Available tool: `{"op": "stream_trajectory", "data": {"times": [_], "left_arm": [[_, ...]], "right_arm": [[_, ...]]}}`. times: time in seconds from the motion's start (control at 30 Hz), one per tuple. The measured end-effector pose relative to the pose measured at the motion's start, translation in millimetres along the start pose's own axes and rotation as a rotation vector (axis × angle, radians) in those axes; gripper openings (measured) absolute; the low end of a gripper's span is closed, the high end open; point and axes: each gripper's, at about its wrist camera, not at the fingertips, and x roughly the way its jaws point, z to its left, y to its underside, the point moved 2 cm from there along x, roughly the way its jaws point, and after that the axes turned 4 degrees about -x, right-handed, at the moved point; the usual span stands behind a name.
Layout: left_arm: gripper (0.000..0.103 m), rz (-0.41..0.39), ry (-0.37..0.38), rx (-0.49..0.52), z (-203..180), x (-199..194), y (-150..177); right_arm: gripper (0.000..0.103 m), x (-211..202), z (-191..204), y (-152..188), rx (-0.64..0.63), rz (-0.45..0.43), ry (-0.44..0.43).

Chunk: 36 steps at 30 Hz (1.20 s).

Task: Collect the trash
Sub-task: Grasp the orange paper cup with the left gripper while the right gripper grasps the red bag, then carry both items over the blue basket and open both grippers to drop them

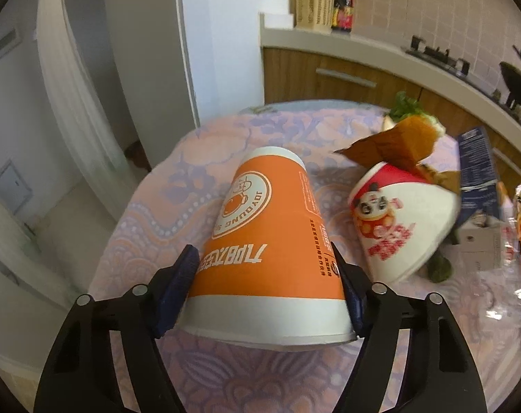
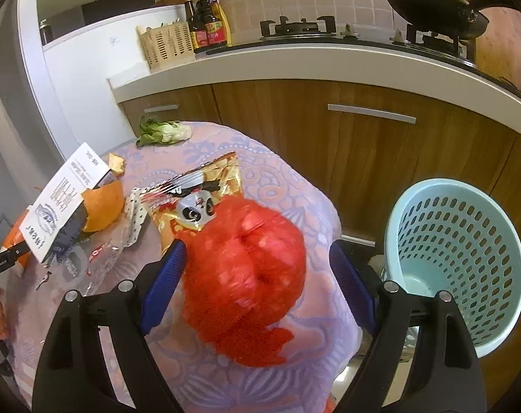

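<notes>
- Between my left gripper pads: orange paper cup, lying on its side on the table, wide rim toward me. Pads look clamped on its walls; squeezing harder could crush it or let it slip out.
- At 2 o'clock, the panda cup lies near; a swing could knock it.
- Right gripper jaws apart around the red mesh bag, not pinching; limp mesh may snag or spill.
- Laundry-style basket at 3 o'clock, off the table edge; drops could miss.
</notes>
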Motion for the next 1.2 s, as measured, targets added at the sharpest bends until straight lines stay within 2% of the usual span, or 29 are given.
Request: {"op": "stream_trajectory", "data": {"times": [0.1,0.13,0.27,0.4,0.53,0.63,0.73,0.87,0.93,1.07,1.2], "left_arm": [[0.071,-0.039,0.026,-0.022,-1,-20,1],[0.071,-0.055,0.029,-0.025,-3,-28,1],[0.071,-0.131,0.022,-0.014,-10,-58,3],[0.071,-0.204,0.061,-0.007,-22,-95,1],[0.071,-0.278,0.133,0.033,-56,-134,-3],[0.071,-0.307,0.192,0.086,-93,-150,-8],[0.071,-0.326,0.275,0.157,-142,-161,-7],[0.071,-0.300,0.400,0.261,-225,-163,5],[0.071,-0.277,0.426,0.300,-263,-156,9],[0.071,-0.174,0.537,0.362,-341,-134,21],[0.071,-0.058,0.582,0.421,-402,-103,31]], "right_arm": [[0.078,1,2,3,0.000,0.023,-0.019],[0.060,3,3,4,-0.004,0.039,-0.041],[0.053,-8,7,4,-0.012,0.021,-0.077],[0.052,-40,12,-2,-0.015,-0.053,-0.122],[0.052,-76,5,-13,-0.008,-0.138,-0.137],[0.052,-101,-14,-19,0.012,-0.196,-0.107],[0.052,-117,-52,-20,0.069,-0.229,-0.031],[0.052,-110,-120,-8,0.207,-0.173,0.092],[0.052,-99,-156,5,0.286,-0.126,0.140],[0.052,-78,-199,27,0.366,-0.049,0.195],[0.052,-61,-230,43,0.399,0.001,0.230]]}}
